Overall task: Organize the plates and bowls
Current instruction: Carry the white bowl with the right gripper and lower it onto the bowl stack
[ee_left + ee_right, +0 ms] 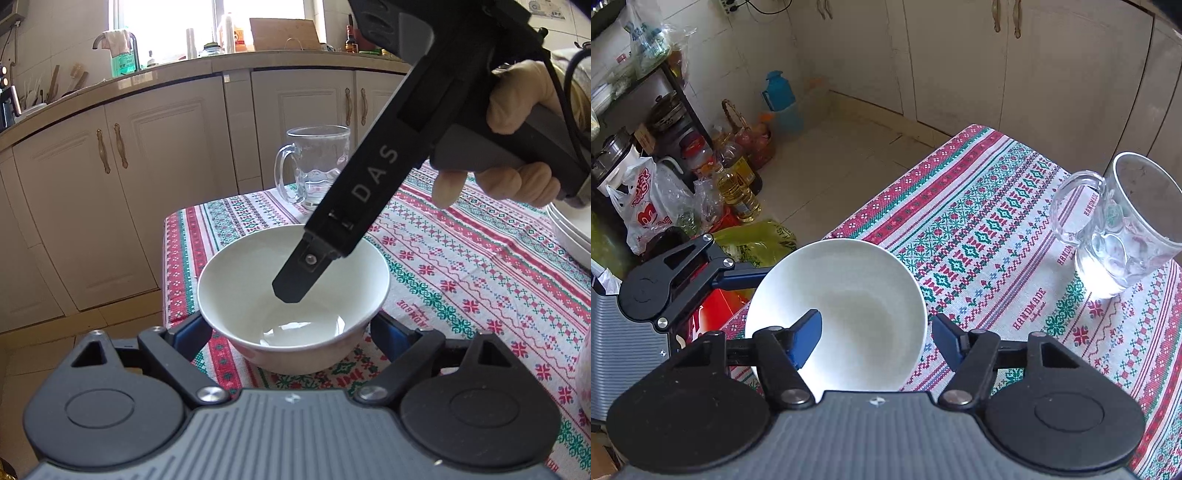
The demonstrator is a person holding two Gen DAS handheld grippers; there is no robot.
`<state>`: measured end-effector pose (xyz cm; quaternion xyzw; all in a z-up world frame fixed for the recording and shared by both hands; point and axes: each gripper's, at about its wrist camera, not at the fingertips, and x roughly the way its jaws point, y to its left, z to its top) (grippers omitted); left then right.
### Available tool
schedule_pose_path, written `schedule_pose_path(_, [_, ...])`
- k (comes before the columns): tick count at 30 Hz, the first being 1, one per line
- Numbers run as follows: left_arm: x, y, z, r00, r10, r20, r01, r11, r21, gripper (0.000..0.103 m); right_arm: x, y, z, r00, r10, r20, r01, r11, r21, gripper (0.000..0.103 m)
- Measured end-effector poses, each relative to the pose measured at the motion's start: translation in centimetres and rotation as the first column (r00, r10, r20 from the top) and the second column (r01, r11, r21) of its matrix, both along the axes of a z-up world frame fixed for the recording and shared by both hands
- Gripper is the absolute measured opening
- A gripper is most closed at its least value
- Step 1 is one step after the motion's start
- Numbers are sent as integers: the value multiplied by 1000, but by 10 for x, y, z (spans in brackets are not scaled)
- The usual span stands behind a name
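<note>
A white bowl [258,288] sits near the corner of a table with a patterned cloth [461,258]. My left gripper [288,332] is open, its blue fingers either side of the bowl's near wall. My right gripper [875,332] is open and straddles the bowl's rim [849,280]: one finger is inside the bowl, the other outside. From the left wrist view the right gripper [295,284] reaches down into the bowl from the upper right. A stack of white plates [572,236] lies at the right edge.
A glass mug [317,166] stands behind the bowl, also in the right wrist view [1119,229]. Kitchen cabinets [147,177] stand beyond the table. Oil bottles and bags [701,184] crowd the floor left of the table corner.
</note>
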<state>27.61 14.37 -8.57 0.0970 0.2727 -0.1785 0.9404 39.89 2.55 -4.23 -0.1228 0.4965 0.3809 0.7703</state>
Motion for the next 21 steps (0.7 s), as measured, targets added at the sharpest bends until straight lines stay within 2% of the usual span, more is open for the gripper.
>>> schedule_pose_path(5, [0, 0, 1, 1000, 1, -3, -1, 1000, 2, 91, 0, -1, -1, 1000, 2, -15, -1, 1000, 20, 62])
schedule_pose_path(13, [-6, -1, 9, 1000, -5, -23, 5, 1000, -17, 91, -7, -5, 4, 1000, 2, -7, -2, 1000, 22, 62])
schedule_pose_path(21, [-31, -11, 33, 999, -32, -13, 32, 999, -10, 91, -30, -20, 24, 1000, -2, 21, 1, 999, 47, 62])
